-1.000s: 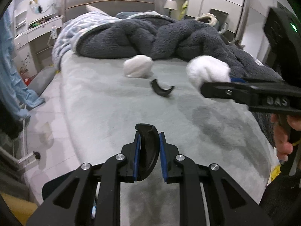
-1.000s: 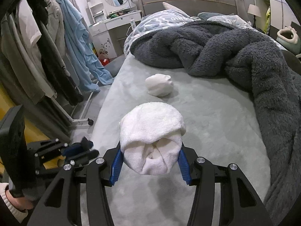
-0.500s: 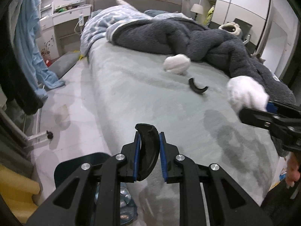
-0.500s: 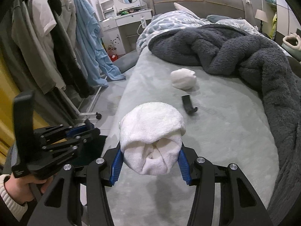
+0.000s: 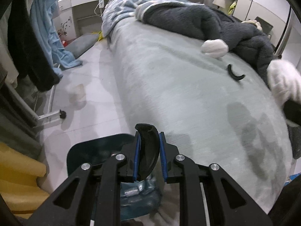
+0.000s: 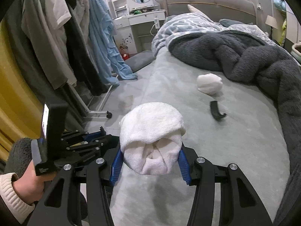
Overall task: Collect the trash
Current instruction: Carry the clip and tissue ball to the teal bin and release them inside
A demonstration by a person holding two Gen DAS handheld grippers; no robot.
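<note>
The left gripper (image 5: pixel 148 156) clenches a curved piece of black plastic (image 5: pixel 147 150), smooth and crescent-shaped, squeezed upright between its ribbed blue fingers (image 5: pixel 137 158). Below it, at about seven o'clock in the left wrist view, stands a dark teal bin (image 5: pixel 94 150) with a rounded rim, on the pale tiled floor (image 5: pixel 90 101) beside the bed (image 5: pixel 178 94); something crumpled, bluish and clear lies in it. The right gripper (image 6: pixel 150 162) grips a rolled white towel bundle (image 6: pixel 150 137), nubby terry cloth folded into a fat dome, pinched at its sides by blue fingers (image 6: pixel 116 162). The bed's cover is a flat, short-pile grey-green fabric. On it, at one o'clock in the right wrist view, lies a second white cloth ball (image 6: pixel 209 83), soft and lumpy, and just nearer, a second black plastic hook-shaped scrap (image 6: pixel 216 111), apart from the ball. A thick, fluffy charcoal blanket (image 6: pixel 254 60) is heaped along the far and right side of the bed, over a blue patterned quilt (image 6: pixel 188 24). At nine o'clock, clothes hang from a rack (image 6: pixel 62 37), including a pale blue robe (image 6: pixel 105 43). A person's hand (image 6: pixel 28 186) in a ribbed cream cuff holds the left gripper's handle.
</note>
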